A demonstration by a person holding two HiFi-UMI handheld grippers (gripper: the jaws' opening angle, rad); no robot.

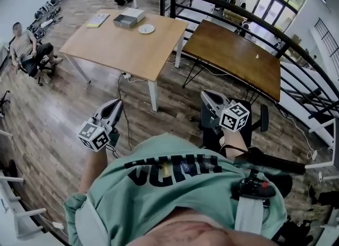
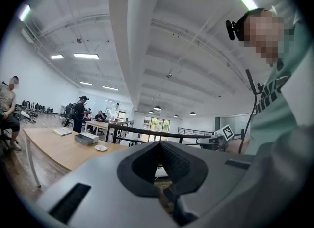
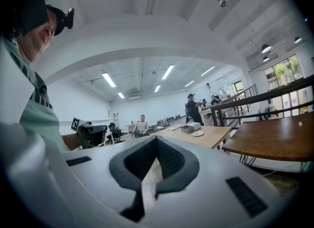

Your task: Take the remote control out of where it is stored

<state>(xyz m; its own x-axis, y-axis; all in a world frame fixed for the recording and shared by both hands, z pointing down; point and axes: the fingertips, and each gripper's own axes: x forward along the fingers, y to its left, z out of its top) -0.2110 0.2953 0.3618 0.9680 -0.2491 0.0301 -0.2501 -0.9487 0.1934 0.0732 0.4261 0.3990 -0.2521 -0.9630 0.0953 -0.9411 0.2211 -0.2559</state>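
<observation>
Green shirt (image 1: 175, 186) foremost, a person holds left gripper (image 1: 115, 106) and right gripper (image 1: 209, 97) level, jaws together and empty (no remote control visible), seemingly bound for the light table (image 1: 122, 49).

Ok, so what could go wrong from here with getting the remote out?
No remote control shows; the grey box on the light wooden table might store it, but that's a guess. A cable trails under that table, a possible trip. The left gripper and right gripper are shut, so open one first.
</observation>
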